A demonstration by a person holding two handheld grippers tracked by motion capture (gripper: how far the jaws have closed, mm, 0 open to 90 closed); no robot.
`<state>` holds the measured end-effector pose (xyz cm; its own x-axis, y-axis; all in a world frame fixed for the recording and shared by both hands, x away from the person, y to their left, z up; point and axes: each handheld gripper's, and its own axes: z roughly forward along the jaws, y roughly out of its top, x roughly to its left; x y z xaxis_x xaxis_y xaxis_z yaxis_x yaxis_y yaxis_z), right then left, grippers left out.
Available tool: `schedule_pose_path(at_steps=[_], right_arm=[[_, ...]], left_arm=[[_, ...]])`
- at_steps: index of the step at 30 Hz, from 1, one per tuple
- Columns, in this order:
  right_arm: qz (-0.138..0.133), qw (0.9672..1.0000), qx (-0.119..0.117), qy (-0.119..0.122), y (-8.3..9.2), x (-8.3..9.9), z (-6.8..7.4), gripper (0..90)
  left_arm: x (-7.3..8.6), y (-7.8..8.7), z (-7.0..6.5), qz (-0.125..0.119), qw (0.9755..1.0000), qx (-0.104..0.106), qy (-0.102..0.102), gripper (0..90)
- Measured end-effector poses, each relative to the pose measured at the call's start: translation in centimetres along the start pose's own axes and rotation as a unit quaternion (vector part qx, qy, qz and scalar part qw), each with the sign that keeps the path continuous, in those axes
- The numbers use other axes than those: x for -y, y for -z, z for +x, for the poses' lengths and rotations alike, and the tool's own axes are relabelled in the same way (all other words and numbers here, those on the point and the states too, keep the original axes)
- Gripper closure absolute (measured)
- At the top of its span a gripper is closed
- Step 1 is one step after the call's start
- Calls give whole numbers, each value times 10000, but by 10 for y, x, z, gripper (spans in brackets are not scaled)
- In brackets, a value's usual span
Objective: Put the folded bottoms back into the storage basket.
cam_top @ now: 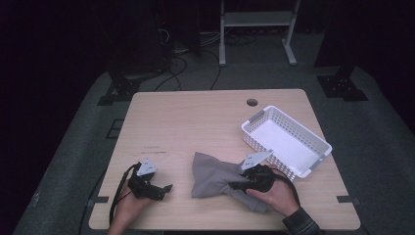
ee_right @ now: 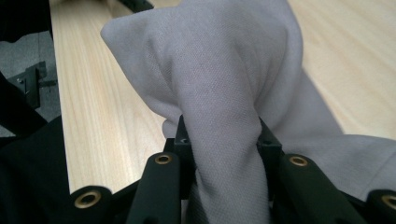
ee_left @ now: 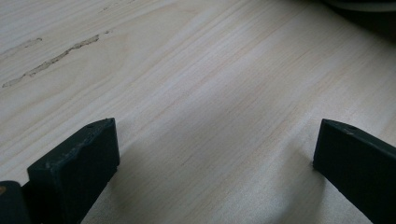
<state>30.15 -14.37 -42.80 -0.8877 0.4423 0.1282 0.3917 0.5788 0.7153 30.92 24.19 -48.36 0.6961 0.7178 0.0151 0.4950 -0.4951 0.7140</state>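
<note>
Clamped in my right claw (ee_right: pixel 223 140) is one grey cloth (cam_top: pixel 213 175), soft and bunched into a fold, lying near the bench's (cam_top: pixel 195 117) front edge. Left claw (cam_top: pixel 166 190) rests apart with jaws wide on bare wood. One white basket (cam_top: pixel 286 139) sits just beyond; open bench lies ahead.

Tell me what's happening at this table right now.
A person works at a wooden table with a tool in each hand. The right tool has pinched a fold of a grey cloth between its jaws, and the cloth bunches up over them. The left tool rests open over bare wood near the front left corner, holding nothing. A white basket sits empty to the right of the cloth.
</note>
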Motion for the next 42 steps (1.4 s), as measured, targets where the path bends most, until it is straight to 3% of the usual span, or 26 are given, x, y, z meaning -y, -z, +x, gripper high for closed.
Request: schedule_pose_path(at_steps=[14, 42], right_arm=[[-473, 9987, 163, -94, 33, -19, -10, 693], [-1038, 9934, 454, -162, 86, -57, -23, 693]], left_arm=[[0, 0, 0, 1, 10000, -2, 4, 0], [0, 0, 0, -17, 10000, -2, 12, 0]])
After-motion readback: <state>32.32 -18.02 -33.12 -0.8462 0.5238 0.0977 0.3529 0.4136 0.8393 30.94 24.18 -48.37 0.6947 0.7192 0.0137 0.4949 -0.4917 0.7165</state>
